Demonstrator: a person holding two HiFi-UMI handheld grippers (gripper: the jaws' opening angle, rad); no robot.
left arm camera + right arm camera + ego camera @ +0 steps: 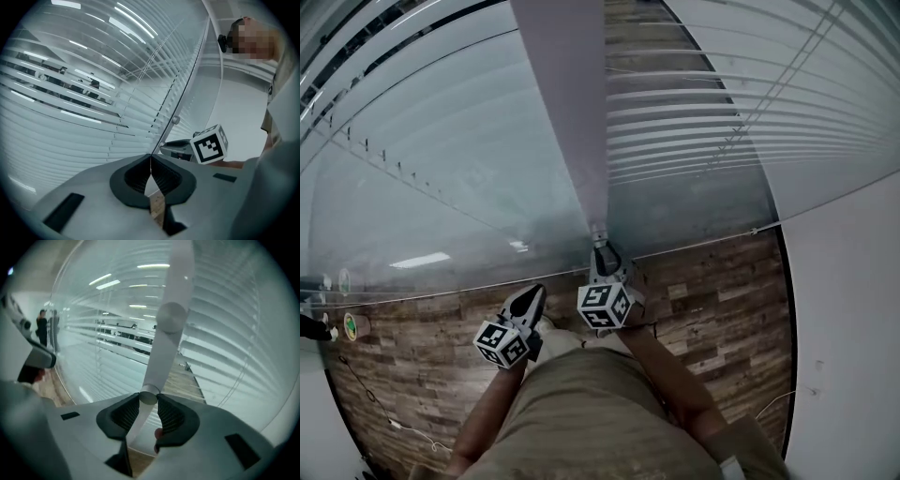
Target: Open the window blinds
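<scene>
Broadly, the window blinds [722, 112] spread across the glass on both sides of the tilt wand [581, 141]. The slats lie level, and those right of the wand look mostly turned shut, so the task seems barely begun. The wand hangs in front of them, its long axis running up and away from the grippers, with the wooden floor [712, 291] below its lower end. The right gripper [600, 246] is the one on it: its jaws are clamped on the wand's bottom tip, which sits between the pads. The left gripper [530, 295] hangs just left of the wand's tip and lower, jaws pressed together on nothing. The coming move, I judge, is a twist about the wand's own length, so the right hand should roll rather than pull.
</scene>
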